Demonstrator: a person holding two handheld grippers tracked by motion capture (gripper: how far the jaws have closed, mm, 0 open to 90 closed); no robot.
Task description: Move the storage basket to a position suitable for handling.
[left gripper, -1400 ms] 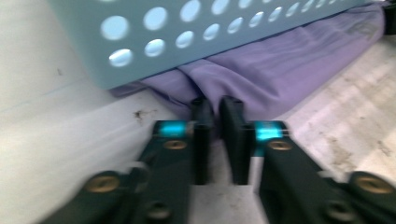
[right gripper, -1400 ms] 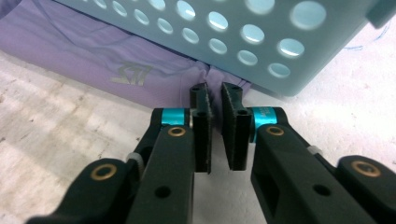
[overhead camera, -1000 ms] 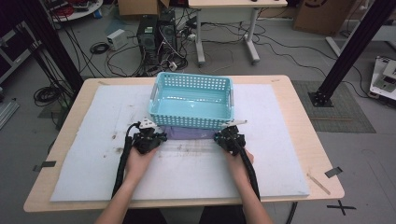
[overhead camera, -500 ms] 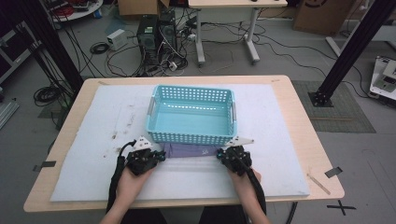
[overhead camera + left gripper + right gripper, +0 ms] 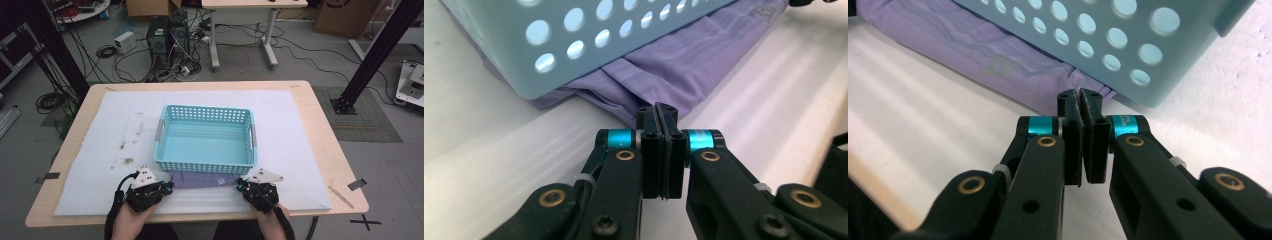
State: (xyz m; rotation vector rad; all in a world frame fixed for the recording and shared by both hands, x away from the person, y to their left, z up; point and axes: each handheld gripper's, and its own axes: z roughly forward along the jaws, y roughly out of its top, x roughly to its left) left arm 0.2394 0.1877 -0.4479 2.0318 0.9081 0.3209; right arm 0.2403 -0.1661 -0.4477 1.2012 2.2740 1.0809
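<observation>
Your left gripper [image 5: 167,187] sits near the front edge of the table, just in front of the left front corner of the teal basket [image 5: 206,137], and your right gripper [image 5: 241,186] mirrors it at the basket's right front corner. Between them a purple cloth [image 5: 202,180] lies flat on the white mat [image 5: 310,165], its far part tucked under the basket so that only a strip sticks out toward you. In the left gripper view, your left gripper [image 5: 658,111] has its jaws pressed together, with their tips at the near edge of the purple cloth [image 5: 674,70]; whether any fabric is pinched between them, you cannot tell from here. The perforated wall of the teal basket [image 5: 514,60] rests on the cloth just beyond. In the right gripper view, your right gripper [image 5: 1080,97] likewise has its jaws closed tight against each other, tips meeting the cloth's [image 5: 963,55] edge, and again a grip on the fabric cannot be confirmed. The basket [image 5: 1168,65] overhangs the cloth there too. A faint printed mark [image 5: 995,66] shows on the cloth. Both your hands hold the grippers low over the mat, well apart from one another.
</observation>
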